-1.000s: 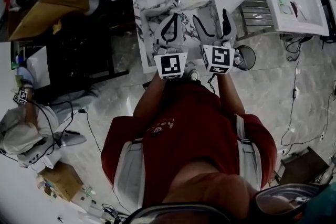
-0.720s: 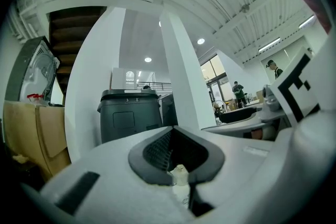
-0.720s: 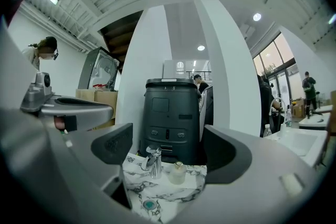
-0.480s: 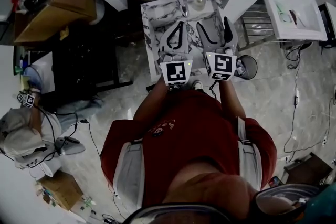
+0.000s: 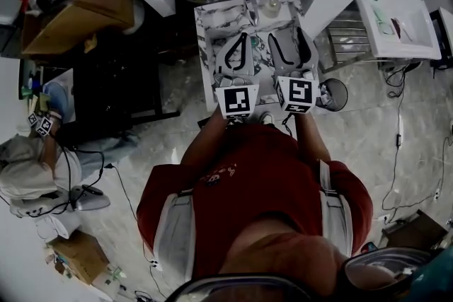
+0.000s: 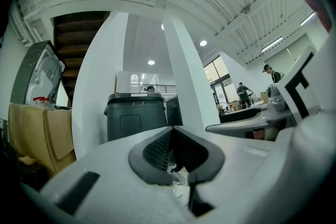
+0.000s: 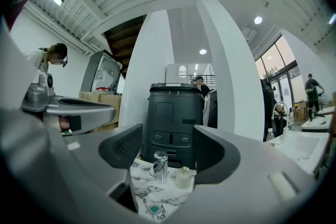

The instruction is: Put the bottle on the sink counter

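A small pale bottle (image 5: 270, 6) (image 7: 182, 177) stands upright at the far right of the marble sink counter (image 5: 212, 18) (image 7: 140, 186), beside a chrome faucet (image 7: 159, 164). My right gripper (image 5: 289, 39) (image 7: 168, 152) hovers over the near part of the counter, short of the bottle. Its jaws are closing with a clear gap and nothing between the pads. My left gripper (image 5: 240, 39) (image 6: 176, 165) is beside it on the left, shut and empty.
A dark bin-like unit (image 7: 173, 113) stands behind the counter between white pillars. A round waste bin (image 5: 331, 92) sits right of the counter, and a white table (image 5: 400, 18) lies farther right. Cardboard boxes (image 5: 78, 3) and a seated person (image 5: 28, 173) are at the left. Cables cross the floor.
The right gripper's jaws have narrowed from wide open. Both grippers and the counter sit slightly farther right in the head view; the left gripper stays shut.
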Action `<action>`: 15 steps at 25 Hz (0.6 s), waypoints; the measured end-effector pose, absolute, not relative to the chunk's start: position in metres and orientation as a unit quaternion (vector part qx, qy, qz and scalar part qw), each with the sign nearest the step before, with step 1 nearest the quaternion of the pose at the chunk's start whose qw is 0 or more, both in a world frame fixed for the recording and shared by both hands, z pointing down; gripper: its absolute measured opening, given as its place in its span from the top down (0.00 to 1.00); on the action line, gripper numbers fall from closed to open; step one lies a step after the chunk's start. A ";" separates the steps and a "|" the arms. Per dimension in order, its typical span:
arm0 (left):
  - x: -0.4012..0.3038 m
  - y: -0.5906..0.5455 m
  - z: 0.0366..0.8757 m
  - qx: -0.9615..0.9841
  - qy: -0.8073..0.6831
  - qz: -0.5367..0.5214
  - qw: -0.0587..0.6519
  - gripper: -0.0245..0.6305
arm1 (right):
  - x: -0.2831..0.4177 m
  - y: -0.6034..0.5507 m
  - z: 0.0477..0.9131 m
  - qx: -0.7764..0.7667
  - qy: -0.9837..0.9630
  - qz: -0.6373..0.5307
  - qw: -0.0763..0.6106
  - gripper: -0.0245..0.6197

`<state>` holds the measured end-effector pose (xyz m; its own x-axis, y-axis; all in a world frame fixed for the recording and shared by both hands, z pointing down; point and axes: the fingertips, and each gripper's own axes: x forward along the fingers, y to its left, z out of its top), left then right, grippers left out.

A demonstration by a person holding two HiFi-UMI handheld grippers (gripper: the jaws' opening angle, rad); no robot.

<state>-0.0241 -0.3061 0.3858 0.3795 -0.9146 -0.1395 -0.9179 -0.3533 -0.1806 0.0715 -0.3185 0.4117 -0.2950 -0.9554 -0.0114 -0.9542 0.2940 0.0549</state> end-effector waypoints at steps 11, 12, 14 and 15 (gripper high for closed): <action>-0.036 -0.296 0.390 -0.818 0.568 -0.009 0.085 0.96 | 0.063 -0.311 0.410 0.588 -0.809 -0.029 0.008 0.63; -0.037 -0.296 0.390 -0.818 0.569 -0.008 0.085 0.96 | 0.061 -0.310 0.409 0.586 -0.810 -0.029 0.008 0.63; -0.038 -0.295 0.390 -0.817 0.570 -0.008 0.085 0.96 | 0.059 -0.309 0.411 0.583 -0.812 -0.029 0.009 0.63; -0.038 -0.295 0.390 -0.817 0.570 -0.010 0.085 0.96 | 0.058 -0.309 0.412 0.582 -0.813 -0.029 0.011 0.63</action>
